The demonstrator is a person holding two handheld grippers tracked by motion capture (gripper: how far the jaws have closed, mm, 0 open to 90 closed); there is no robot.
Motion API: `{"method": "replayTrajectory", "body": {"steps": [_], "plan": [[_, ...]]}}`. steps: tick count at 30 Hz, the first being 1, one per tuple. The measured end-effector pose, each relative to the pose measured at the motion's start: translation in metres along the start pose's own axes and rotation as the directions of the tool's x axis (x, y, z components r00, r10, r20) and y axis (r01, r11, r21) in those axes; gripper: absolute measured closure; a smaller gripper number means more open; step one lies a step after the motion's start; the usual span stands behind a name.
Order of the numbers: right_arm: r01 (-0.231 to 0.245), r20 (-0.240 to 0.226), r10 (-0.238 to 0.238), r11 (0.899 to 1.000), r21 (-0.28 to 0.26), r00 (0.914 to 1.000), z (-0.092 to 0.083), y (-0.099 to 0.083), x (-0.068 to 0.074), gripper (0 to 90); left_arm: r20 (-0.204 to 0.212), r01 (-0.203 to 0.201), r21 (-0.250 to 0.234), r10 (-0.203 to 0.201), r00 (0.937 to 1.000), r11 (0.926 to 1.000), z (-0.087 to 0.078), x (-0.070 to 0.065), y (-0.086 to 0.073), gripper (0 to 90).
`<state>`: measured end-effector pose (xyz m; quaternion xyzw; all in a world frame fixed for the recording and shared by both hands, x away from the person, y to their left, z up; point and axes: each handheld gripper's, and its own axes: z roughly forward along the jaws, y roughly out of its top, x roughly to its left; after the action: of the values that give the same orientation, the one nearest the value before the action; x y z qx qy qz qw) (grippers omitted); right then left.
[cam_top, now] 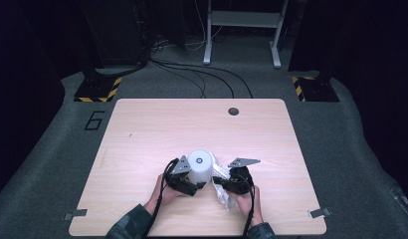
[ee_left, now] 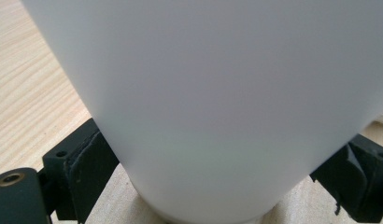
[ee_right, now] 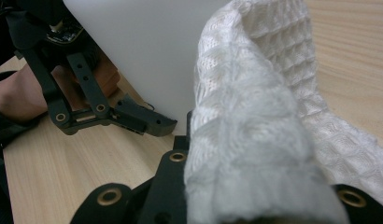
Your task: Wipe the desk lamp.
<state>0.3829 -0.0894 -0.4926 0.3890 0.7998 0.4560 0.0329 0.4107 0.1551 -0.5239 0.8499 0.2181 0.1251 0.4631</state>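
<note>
On the counter [cam_top: 142, 129], the left gripper [cam_top: 194, 180] has its fingers clamped around a white cup [cam_top: 199, 167]. Beside it, the right gripper [cam_top: 221, 181] has its fingers pinched tight on a white cloth [ee_right: 255, 140] touching the cup.

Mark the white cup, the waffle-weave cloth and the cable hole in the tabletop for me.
white cup [cam_top: 200, 167]: high view, on its round top.
waffle-weave cloth [ee_right: 255, 140]: right gripper view, on the bunched fold above the jaws.
cable hole [cam_top: 233, 111]: high view, on the dark round opening near the table's far edge.
</note>
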Motion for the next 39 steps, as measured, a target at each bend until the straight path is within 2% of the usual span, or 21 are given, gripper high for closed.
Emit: {"method": "replayTrajectory", "body": {"steps": [2, 3, 11, 12, 24, 30, 34, 39], "plan": [[0.008, 0.0, -0.008, 1.0, -0.01, 1.0, -0.001, 0.0, -0.002, 85.1, 0.0, 0.0, 0.0, 0.0, 1.0, 1.0, 0.0, 0.0, 0.0, 7.9], [-0.01, -0.001, 0.01, 1.0, -0.011, 1.0, -0.001, 0.001, -0.002, 85.1, 0.0, 0.0, 0.0, 0.0, 1.0, 1.0, 0.0, 0.0, 0.0, 7.9], [0.013, 0.0, -0.013, 1.0, -0.026, 0.9999, -0.003, 0.003, -0.001, 85.1, 0.0, 0.002, -0.001, -0.002, 1.0, 1.0, 0.0, 0.0, 0.0, 7.9], [0.003, -0.002, -0.003, 1.0, -0.03, 1.0, -0.004, 0.004, 0.0, 85.1, 0.0, 0.003, -0.001, -0.003, 1.0, 1.0, 0.0, 0.0, 0.0, 7.9], [0.072, 0.01, -0.071, 0.995, -0.067, 0.9974, -0.016, 0.027, 0.004, 85.1, 0.0, 0.002, 0.0, -0.002, 1.0, 1.0, 0.0, 0.0, 0.0, 7.9], [0.079, 0.018, -0.078, 0.994, -0.069, 0.9968, -0.019, 0.038, 0.005, 85.1, 0.0, -0.001, 0.0, 0.001, 1.0, 1.0, 0.0, 0.0, 0.0, 7.9], [0.079, 0.008, -0.079, 0.996, -0.047, 0.9969, -0.013, 0.033, 0.001, 85.1, 0.0, 0.0, -0.001, 0.0, 1.0, 1.0, 0.0, 0.0, 0.0, 7.9], [0.051, -0.005, -0.051, 0.999, -0.009, 0.9987, -0.003, 0.017, -0.005, 85.1, 0.0, -0.001, -0.001, 0.001, 1.0, 1.0, 0.0, 0.0, 0.0, 7.9]]}}
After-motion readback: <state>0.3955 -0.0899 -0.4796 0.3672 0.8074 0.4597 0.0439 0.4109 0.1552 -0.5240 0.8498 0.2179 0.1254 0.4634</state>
